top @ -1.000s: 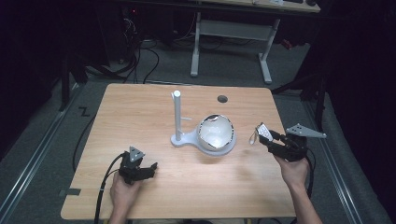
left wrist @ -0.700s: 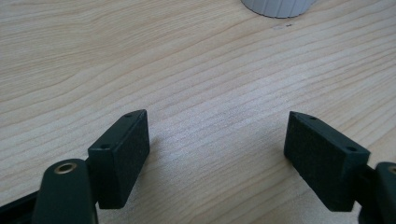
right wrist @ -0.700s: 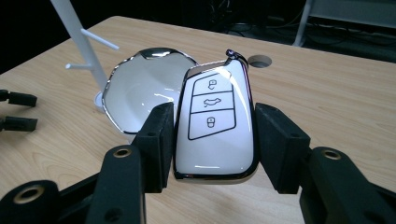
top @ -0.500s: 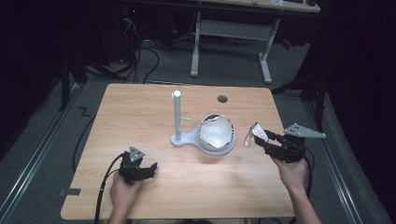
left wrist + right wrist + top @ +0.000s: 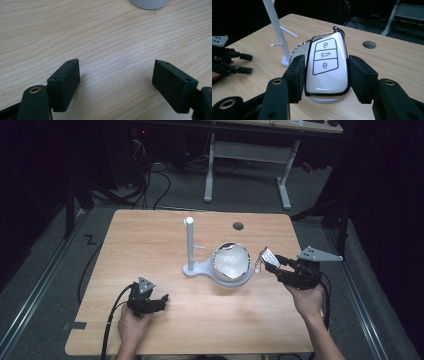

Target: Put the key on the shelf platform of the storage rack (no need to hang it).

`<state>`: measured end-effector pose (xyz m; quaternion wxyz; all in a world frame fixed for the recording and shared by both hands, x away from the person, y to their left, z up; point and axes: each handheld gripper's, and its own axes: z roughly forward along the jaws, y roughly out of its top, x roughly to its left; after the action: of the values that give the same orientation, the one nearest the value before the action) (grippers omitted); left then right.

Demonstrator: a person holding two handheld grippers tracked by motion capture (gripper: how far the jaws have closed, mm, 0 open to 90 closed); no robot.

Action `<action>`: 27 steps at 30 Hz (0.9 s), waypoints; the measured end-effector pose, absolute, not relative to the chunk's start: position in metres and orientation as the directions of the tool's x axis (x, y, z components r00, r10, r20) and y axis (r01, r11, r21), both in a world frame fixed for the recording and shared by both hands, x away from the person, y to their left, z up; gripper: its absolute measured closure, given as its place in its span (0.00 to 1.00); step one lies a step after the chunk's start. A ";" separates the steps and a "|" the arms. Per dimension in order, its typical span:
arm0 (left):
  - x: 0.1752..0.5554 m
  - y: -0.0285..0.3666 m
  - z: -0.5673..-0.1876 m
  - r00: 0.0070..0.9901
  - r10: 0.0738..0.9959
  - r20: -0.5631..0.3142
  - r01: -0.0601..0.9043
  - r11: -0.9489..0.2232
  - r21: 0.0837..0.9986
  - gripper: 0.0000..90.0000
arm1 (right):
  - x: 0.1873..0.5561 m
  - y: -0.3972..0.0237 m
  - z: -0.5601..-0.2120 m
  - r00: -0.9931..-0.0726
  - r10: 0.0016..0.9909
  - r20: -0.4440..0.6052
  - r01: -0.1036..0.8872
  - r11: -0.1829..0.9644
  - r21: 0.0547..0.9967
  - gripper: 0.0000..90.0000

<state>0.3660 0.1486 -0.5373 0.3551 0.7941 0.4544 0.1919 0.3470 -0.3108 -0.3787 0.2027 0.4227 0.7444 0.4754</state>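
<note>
Above the right side of the wooden desk [image 5: 150, 245], the right gripper [image 5: 325, 75] is pinching a white car key fob [image 5: 327, 67] by its two long edges, the black pads pressing flat against either side so the three button icons are facing the camera that rides on it. That edge-on hold is leaving the metal loop at the fob's top end [image 5: 338, 29] free and pointing away from the hand, which looks like the reason for gripping it so low: the loop is the part that would have to slip over something. In the high view the right gripper [image 5: 272, 262] is carrying the key fob [image 5: 266, 256] in the air just beside the shallow white dish [image 5: 232, 264] that forms the base of a white stand, near the dish's rim on the person's right but not touching it. Rising from that base, the stand's upright post [image 5: 189, 242] is bearing small side pegs [image 5: 287, 32], the likely place for hanging the key, and the fob is being held well apart from them for now. Near the desk's front left corner, the left gripper [image 5: 145, 301] is resting low with its jaws spread wide over bare wood, gripping nothing, apparently parked out of the way while the other hand is working.
</note>
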 end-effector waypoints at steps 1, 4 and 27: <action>0.366 0.149 -0.537 0.513 0.858 -0.018 0.585 -0.335 0.738 0.25 | 0.348 -0.309 -0.378 -0.565 0.819 0.102 0.437 0.192 0.879 0.56; 0.366 0.149 -0.537 0.513 0.858 -0.018 0.585 -0.334 0.739 0.25 | 0.351 -0.305 -0.375 -0.577 0.810 0.103 0.435 0.198 0.878 0.56; 0.366 0.149 -0.537 0.512 0.859 -0.019 0.585 -0.332 0.740 0.25 | 0.377 -0.268 -0.369 -0.646 0.758 0.092 0.440 0.272 0.856 0.56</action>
<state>0.3660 0.1488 -0.5374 0.3561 0.7933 0.4550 0.1921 0.3768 -0.2677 -0.3693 0.1706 0.3844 0.7790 0.4650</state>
